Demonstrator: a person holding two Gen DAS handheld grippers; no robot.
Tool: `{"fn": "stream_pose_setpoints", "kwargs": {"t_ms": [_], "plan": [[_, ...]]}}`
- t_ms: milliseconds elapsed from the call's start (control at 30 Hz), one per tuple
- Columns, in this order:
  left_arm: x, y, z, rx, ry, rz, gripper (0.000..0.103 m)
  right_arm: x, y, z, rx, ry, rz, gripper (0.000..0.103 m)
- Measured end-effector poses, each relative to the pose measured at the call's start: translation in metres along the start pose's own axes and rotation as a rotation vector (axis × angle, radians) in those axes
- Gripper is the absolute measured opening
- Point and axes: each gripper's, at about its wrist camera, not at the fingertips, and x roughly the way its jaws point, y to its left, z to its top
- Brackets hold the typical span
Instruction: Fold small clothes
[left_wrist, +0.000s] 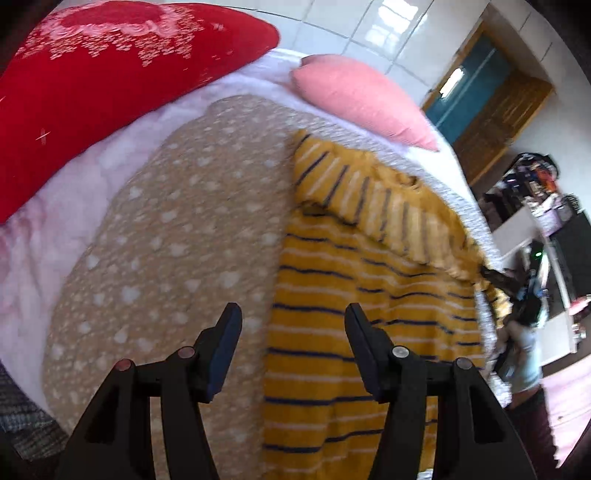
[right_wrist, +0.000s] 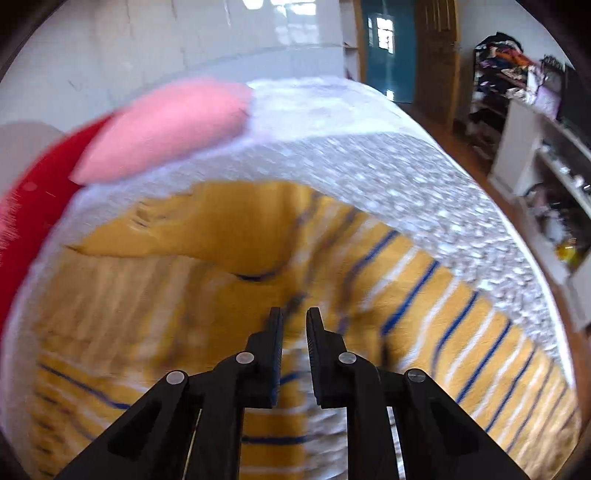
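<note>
A yellow top with navy and white stripes lies spread on the bed, one sleeve folded across its upper part. My left gripper is open and empty, hovering above the garment's left edge. In the right wrist view the same striped top fills the middle, blurred by motion. My right gripper has its jaws close together with a narrow gap; striped cloth lies right under and between the fingers, and I cannot tell whether it is pinched. The right hand and gripper show small at the garment's far edge in the left wrist view.
A beige spotted mat lies beside the top on a white textured bedspread. A red pillow and a pink pillow lie at the head of the bed. Shelves with clutter stand to the right past the bed's edge.
</note>
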Motion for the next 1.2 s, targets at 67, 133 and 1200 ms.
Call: {"fn": "stream_pose_setpoints", "kwargs": {"t_ms": [67,133,1200], "plan": [[0.008,0.005,-0.011,-0.017,0.038,0.01,0.057,-0.001,-0.01,-0.006,0.039,0.026,0.024,0.015],[0.012,0.008,-0.023,-0.035,0.058,0.001,0.057,-0.023,-0.029,-0.02,0.117,0.004,0.138,0.025],[0.011,-0.064,-0.064,0.043,0.074,-0.093,0.059,-0.139,-0.26,-0.172,0.63,-0.147,0.039,0.012]]}}
